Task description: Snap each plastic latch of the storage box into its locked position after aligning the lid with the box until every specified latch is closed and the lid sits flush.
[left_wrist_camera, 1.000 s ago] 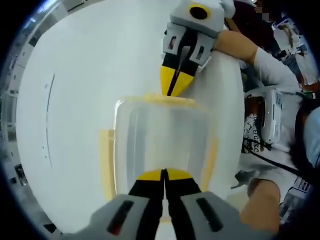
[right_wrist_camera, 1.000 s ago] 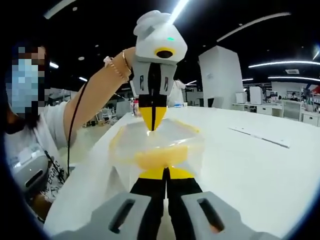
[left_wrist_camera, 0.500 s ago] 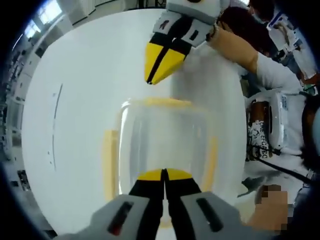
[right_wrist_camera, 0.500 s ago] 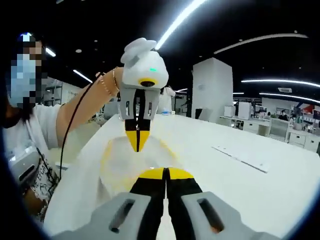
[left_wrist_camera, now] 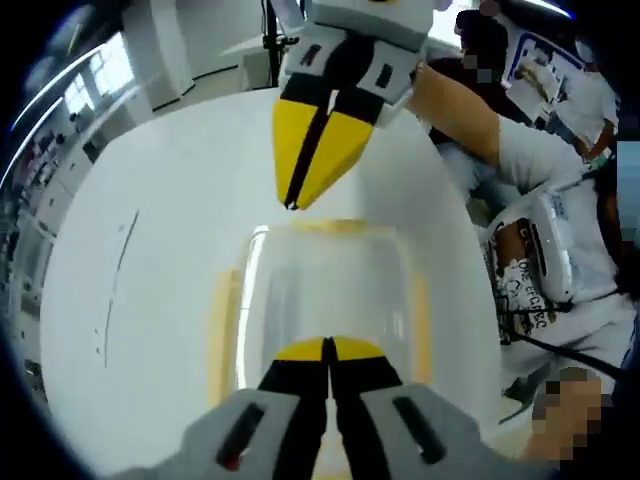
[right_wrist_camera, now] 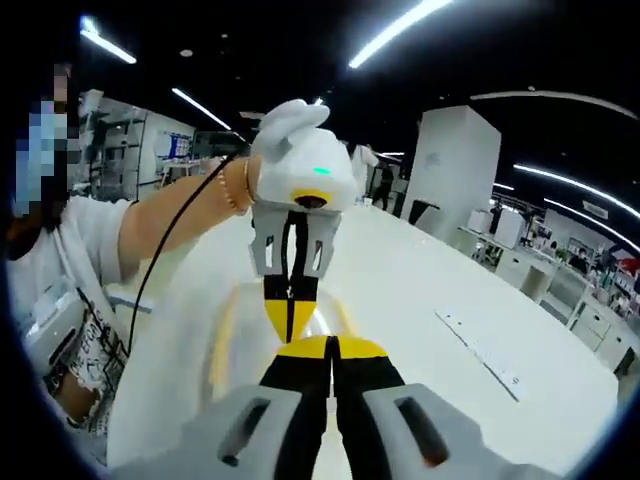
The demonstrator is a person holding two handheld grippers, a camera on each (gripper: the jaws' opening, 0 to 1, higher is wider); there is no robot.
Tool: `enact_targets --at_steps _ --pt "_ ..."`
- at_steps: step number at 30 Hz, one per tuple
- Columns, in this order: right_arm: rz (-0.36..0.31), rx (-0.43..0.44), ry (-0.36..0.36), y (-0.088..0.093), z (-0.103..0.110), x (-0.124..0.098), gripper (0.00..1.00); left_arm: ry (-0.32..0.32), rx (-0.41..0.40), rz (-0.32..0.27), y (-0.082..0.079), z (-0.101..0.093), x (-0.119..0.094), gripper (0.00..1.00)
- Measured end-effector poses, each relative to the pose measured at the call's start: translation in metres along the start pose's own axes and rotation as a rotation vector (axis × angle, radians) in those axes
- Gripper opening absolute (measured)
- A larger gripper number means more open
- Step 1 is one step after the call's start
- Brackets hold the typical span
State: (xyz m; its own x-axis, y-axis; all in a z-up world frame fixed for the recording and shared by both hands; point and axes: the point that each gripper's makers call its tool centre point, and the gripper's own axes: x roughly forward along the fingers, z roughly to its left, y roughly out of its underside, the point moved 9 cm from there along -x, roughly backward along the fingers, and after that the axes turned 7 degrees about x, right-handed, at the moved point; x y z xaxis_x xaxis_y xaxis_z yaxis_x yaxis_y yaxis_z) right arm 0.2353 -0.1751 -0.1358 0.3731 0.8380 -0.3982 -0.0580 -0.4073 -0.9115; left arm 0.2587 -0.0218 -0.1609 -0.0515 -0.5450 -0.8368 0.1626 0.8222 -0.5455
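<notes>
While both grippers hover closed, storage box (left_wrist_camera: 325,300) lies between them.

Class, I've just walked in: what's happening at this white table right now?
A person holds a gripper in each hand over a clear storage box with yellow latches on a white table. The left gripper is shut at the box's near edge. The right gripper, also shut, hovers above the far edge, not touching it.

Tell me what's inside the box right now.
Nothing visible through the clear lid of the box; the near end is covered by the left gripper.
</notes>
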Motion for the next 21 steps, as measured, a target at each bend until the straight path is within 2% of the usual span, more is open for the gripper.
enact_targets --at_steps 4,11,15,21 --pt "0.086 -0.026 -0.036 -0.009 0.006 0.017 0.0 -0.003 0.006 -0.061 0.006 -0.003 0.0 0.0" --pt "0.34 -0.076 -0.107 -0.012 0.016 0.046 0.0 -0.005 0.02 -0.12 0.01 -0.006 0.0 0.0" --pt "0.463 -0.082 -0.116 -0.009 0.017 0.054 0.0 -0.007 0.031 -0.132 0.011 -0.009 0.0 0.0" --pt "0.534 -0.089 -0.13 -0.009 0.022 0.07 0.0 0.0 0.033 -0.167 0.014 -0.008 -0.001 0.0"
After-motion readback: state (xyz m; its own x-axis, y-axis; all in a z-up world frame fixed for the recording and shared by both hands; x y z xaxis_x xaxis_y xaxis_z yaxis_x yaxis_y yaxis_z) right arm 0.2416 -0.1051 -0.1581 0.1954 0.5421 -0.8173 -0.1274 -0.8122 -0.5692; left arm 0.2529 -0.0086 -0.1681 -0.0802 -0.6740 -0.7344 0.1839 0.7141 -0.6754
